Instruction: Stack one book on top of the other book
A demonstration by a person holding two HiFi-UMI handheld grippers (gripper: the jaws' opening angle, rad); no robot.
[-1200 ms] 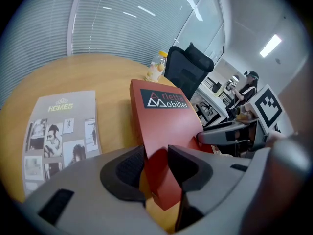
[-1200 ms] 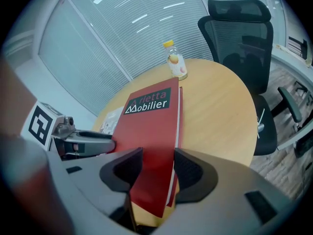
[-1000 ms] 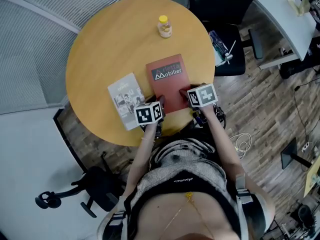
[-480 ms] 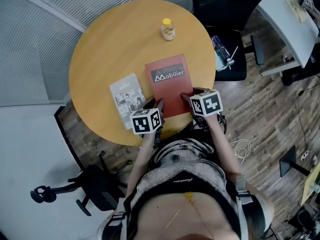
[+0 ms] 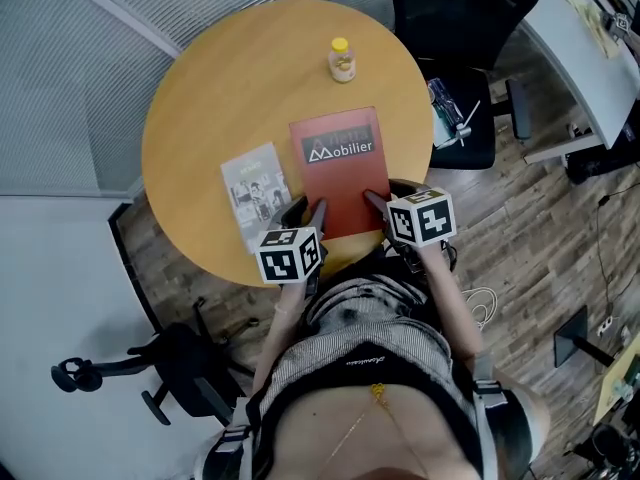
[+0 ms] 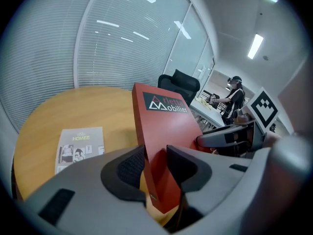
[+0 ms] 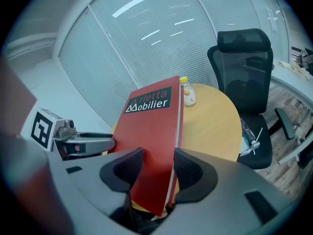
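Left gripper view has the left gripper [image 6: 156, 166] closing its jaws on the near left corner of the red book [image 6: 168, 126], one pad on each face of the corner. The right gripper [image 7: 157, 173] mirrors it at the near right corner, its pads likewise set on either side of the cover. The claws hold the red book between them, one at each near corner.

From each claw the red book runs forward and away. Its near edge looks raised off the table [image 5: 230, 88], while whether the far edge is touching the wood cannot be told.

The grey book [image 5: 255, 193] lies flat on the table just beside the red book's left edge, close to the left gripper and not touched by either claw. A small bottle [image 5: 342, 60] stands well beyond the red book's far end.

As to progress, the grasp looks made and the lift seems under way, but nothing is stacked. What is left, by this reading, is to carry the red book sideways over the grey book, lower it flat on top and let go.
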